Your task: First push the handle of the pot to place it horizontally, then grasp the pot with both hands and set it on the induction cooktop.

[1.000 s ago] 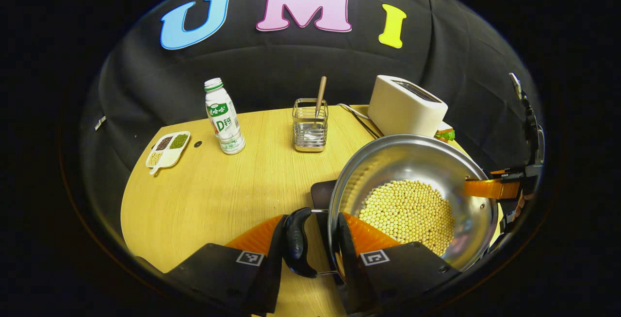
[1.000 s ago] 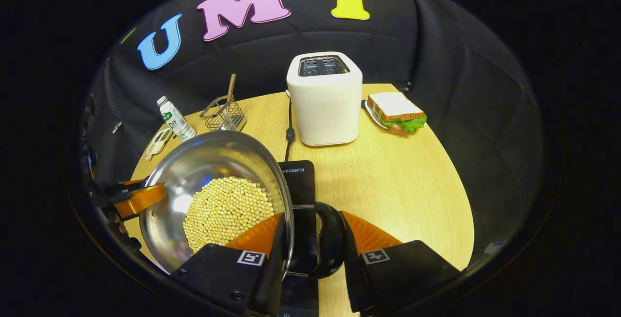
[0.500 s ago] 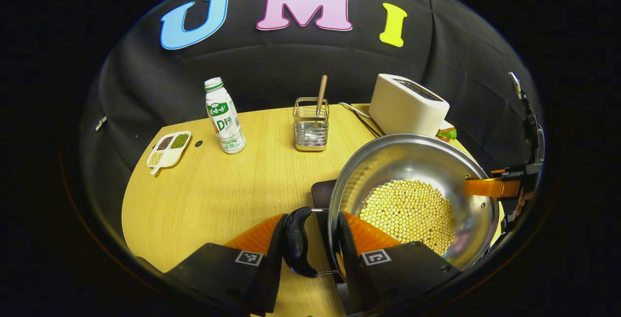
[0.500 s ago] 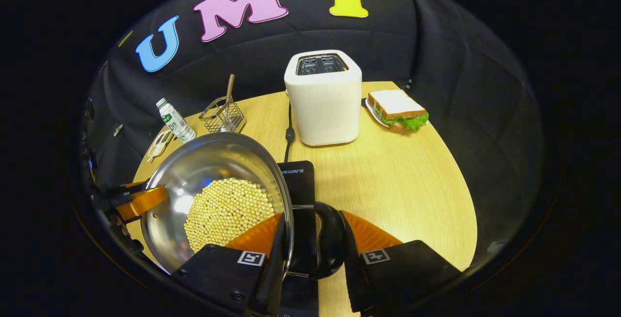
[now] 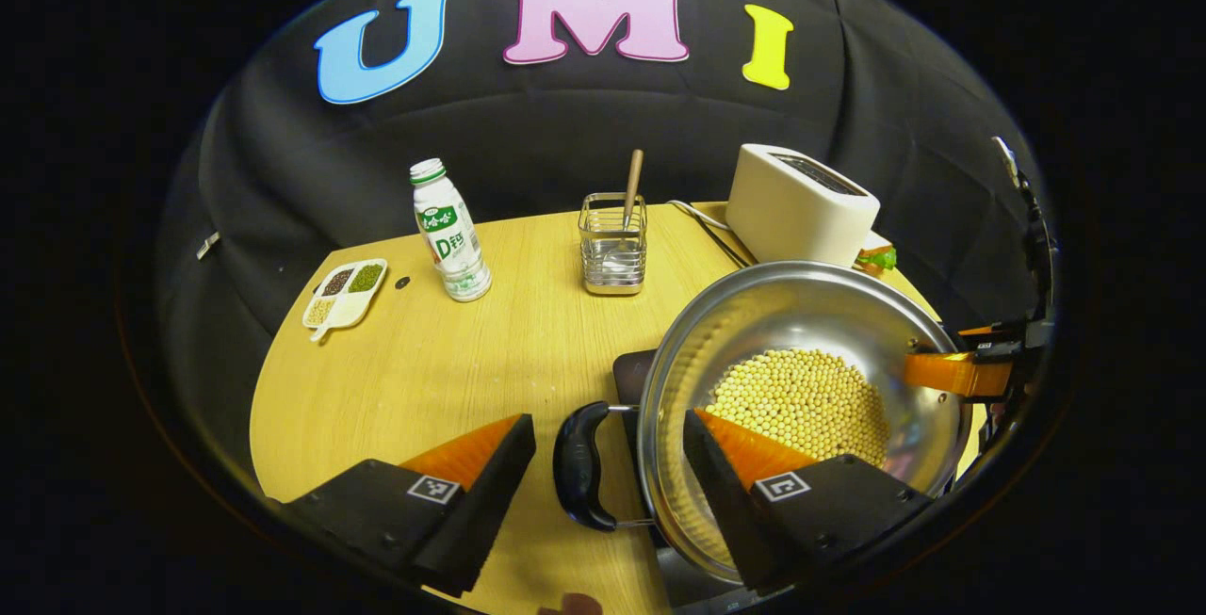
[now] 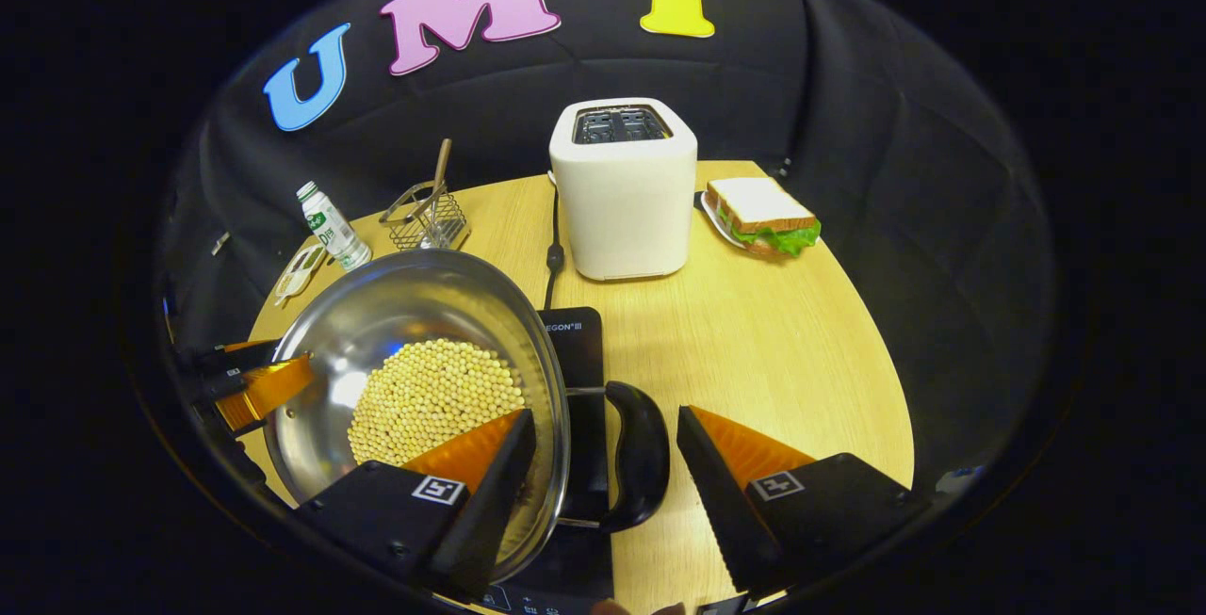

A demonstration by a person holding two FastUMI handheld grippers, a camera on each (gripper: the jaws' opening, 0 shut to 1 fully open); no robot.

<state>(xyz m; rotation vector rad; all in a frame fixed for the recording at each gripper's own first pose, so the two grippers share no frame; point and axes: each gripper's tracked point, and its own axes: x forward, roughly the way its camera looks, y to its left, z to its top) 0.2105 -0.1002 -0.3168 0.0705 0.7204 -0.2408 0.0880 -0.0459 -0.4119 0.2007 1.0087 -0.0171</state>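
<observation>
pot: the steel pot (image 5: 801,351) full of little yellow beans (image 5: 801,403) sits on the black induction cooktop (image 6: 577,351), near my edge of the table (image 5: 424,370).
handles: i see one black handle (image 5: 577,466) on its left and one (image 6: 641,455) on its right, both lying flat. the line from handle to handle runs side to side across the table.
left gripper: my left gripper (image 5: 603,474) is open wide, fingers apart on both sides of the handle, not touching it.
right gripper: my right gripper (image 6: 603,464) is open too, with the handle loose between its fingers.
done: i think the pot is set down and let go.
left to do: just pull both grippers back.
around: toaster (image 6: 622,191) behind, sandwich (image 6: 763,215) beside it, bottle (image 5: 450,231) and wire basket (image 5: 612,243) farther off.
</observation>
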